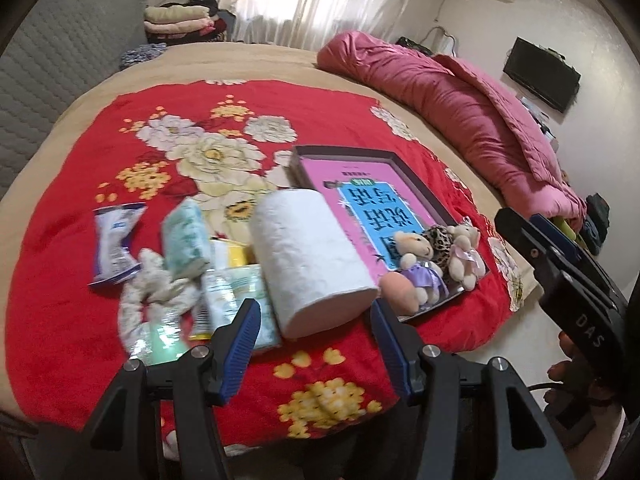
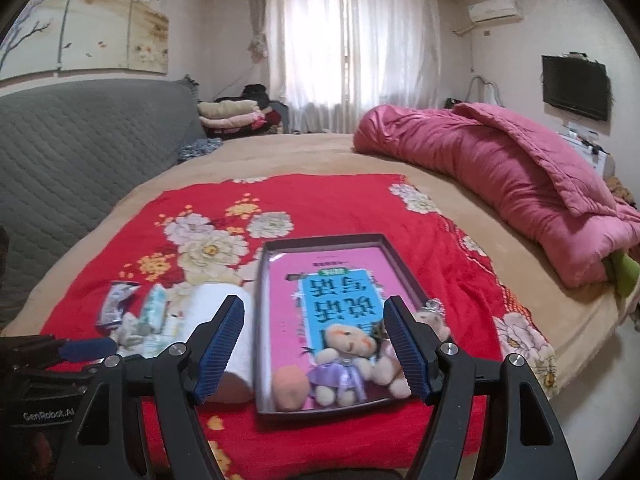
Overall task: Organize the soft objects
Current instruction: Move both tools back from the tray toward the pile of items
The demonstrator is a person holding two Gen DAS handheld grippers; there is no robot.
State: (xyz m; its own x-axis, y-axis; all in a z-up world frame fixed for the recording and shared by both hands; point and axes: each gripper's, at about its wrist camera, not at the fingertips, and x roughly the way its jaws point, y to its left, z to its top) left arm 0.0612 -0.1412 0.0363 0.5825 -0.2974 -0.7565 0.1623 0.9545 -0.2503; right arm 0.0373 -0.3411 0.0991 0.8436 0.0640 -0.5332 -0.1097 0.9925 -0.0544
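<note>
I take the tray [image 2: 404, 276] as my landmark: it lies on the red flowered cloth [image 1: 280, 112] so the soft things have one place to end up. At its near end sit the bear in the purple dress [image 2: 344, 364], a second pale bear [image 1: 464, 256] and a peach-coloured ball [image 2: 290, 386], bunched together, I judge, to leave the far end free. Left of the tray lies what looks unsorted: the white paper roll [image 1: 308, 256] touching its edge, then tissue packs [image 1: 186, 236], a fabric band [image 1: 156, 296] and a blue-and-white packet [image 1: 114, 240] (farthest out). My left gripper [image 1: 316, 340] hangs spread and empty above the roll's near end. My right gripper [image 2: 314, 350] is likewise spread wide above the toys, gripping nothing.
</note>
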